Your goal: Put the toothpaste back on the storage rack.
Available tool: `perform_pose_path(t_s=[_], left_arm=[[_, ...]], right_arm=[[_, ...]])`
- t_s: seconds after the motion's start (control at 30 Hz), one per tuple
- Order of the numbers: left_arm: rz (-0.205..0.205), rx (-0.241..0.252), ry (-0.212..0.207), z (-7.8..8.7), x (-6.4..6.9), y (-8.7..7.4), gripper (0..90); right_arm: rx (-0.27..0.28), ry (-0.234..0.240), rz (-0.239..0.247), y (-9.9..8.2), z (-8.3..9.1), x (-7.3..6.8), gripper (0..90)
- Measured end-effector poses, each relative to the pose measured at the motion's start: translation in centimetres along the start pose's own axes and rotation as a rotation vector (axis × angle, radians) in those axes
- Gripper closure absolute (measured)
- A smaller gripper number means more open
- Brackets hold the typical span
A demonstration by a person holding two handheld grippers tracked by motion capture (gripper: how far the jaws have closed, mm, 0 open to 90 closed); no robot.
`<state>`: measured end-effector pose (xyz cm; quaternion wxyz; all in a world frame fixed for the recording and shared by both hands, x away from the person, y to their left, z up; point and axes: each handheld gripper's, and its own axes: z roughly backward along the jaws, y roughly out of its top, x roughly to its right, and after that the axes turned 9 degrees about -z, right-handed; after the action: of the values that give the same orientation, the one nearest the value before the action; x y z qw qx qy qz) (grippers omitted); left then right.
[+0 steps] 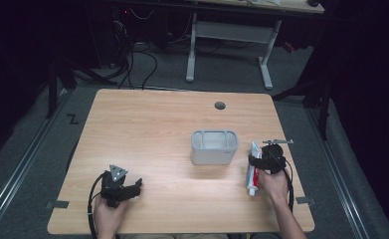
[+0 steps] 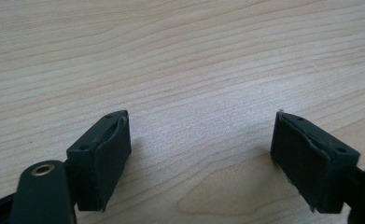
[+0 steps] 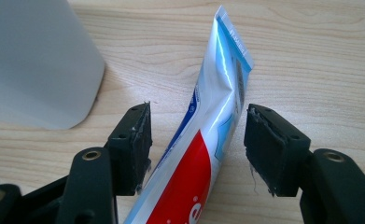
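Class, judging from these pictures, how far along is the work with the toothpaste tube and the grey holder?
Done: nothing visibly; the toothpaste tube lies on the table. In hand: the right gripper straddles it, fingers apart, not pressing. The left gripper rests open over bare wood. Left: closing, lifting and probably placing it in the grey holder.

The red, white and blue plastic toothpaste tube (image 1: 253, 171) lies flat on the wooden table, white cap toward 6 o'clock, crimped end toward 12, just right of a grey tub.
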<state>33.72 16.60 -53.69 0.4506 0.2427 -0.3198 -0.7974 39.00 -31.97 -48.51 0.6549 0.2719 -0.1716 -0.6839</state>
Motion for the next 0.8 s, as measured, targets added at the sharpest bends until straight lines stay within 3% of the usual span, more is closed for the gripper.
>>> perform_pose_path(t_s=[0.47,0.67,0.8], left_arm=[[0.000,0.000,0.000,0.0,0.0,0.0,20.6],[0.000,0.000,0.000,0.0,0.0,0.0,20.6],[0.000,0.000,0.000,0.0,0.0,0.0,20.6]], right_arm=[[-0.079,-0.043,0.012,0.3,-1.7,0.0,45.2],[-0.113,-0.040,0.006,0.3,-2.6,0.1,45.8],[-0.118,-0.051,0.037,0.3,-2.8,-0.3,49.8]])
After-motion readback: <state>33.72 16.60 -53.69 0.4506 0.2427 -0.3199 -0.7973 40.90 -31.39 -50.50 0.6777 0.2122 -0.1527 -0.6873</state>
